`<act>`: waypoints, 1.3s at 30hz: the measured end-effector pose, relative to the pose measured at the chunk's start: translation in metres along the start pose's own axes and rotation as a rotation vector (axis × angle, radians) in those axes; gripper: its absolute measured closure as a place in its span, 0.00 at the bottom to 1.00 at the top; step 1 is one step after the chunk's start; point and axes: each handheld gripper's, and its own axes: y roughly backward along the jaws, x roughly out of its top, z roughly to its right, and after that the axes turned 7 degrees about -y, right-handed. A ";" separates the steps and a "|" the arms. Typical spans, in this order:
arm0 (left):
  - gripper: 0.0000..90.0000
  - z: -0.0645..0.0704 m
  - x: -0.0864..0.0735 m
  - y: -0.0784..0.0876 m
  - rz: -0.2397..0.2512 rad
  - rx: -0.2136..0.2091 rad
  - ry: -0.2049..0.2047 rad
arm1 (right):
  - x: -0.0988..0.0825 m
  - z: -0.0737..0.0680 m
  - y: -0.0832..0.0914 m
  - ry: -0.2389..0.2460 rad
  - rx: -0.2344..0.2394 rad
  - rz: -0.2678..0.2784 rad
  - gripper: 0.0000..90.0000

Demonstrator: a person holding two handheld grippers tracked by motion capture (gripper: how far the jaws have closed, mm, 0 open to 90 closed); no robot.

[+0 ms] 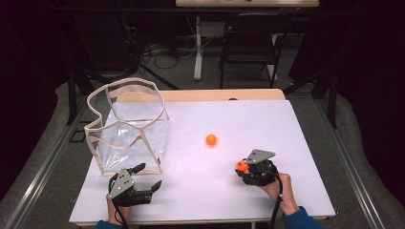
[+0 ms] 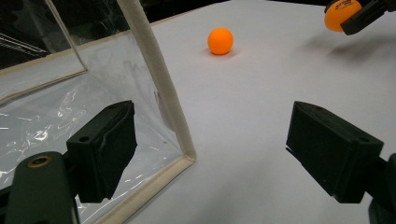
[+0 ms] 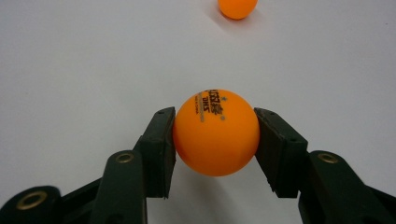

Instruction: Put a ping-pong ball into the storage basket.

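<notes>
- Right claw [image 1: 241, 168]: clamped on an orange ball [image 1: 241, 166]; a pad presses each side of it, as the right gripper view shows [image 3: 215, 132].
- Held ball carries black print on its upper face; it sits between the pad tips, and a soft shadow lies on the white sheet under it.
- Right claw is at the near right of the table [image 1: 296, 191], held in the person's right hand [image 1: 279, 188]; grey three-cornered plate on top, cable trailing back toward the sleeve.
- Second ball [image 1: 211, 140]: loose on the table, about mid-sheet, well apart from both claws. In the right gripper view it lies beyond the held ball [image 3: 237, 7]; in the left gripper view it rests past the bag's corner [image 2: 220, 40].
- Left claw [image 1: 145, 179]: jaws wide, nothing between them; seen from its own camera [image 2: 210, 154], one pad is before the bag's clear wall, the other over bare table.
- Left claw sits at the near left, just beside the bag's near corner, not touching it as far as I can tell.
- Bag [image 1: 126, 129]: clear plastic with cream trim, standing upright at the left of the table, mouth open upward, rim buckled. Trim edge and bottom corner show close up in the left gripper view [image 2: 161, 88].
- Far background: dark room, a folding chair [image 1: 250, 40] behind the table.
</notes>
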 end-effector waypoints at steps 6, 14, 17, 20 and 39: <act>0.18 0.000 0.000 0.000 0.002 0.003 0.002 | 0.005 0.000 -0.002 0.007 0.013 0.006 0.56; 0.18 0.000 0.000 0.001 0.001 0.003 -0.003 | 0.013 -0.002 -0.005 0.009 0.026 0.021 0.56; 0.18 0.000 0.000 0.000 0.001 0.002 -0.001 | 0.016 -0.003 -0.007 0.011 0.029 0.026 0.56; 0.18 0.000 0.000 0.000 -0.001 0.004 -0.004 | 0.020 -0.005 -0.008 0.023 0.034 0.026 0.56; 0.18 0.001 0.000 0.000 -0.004 0.000 0.000 | 0.035 -0.010 -0.017 0.037 0.061 0.049 0.56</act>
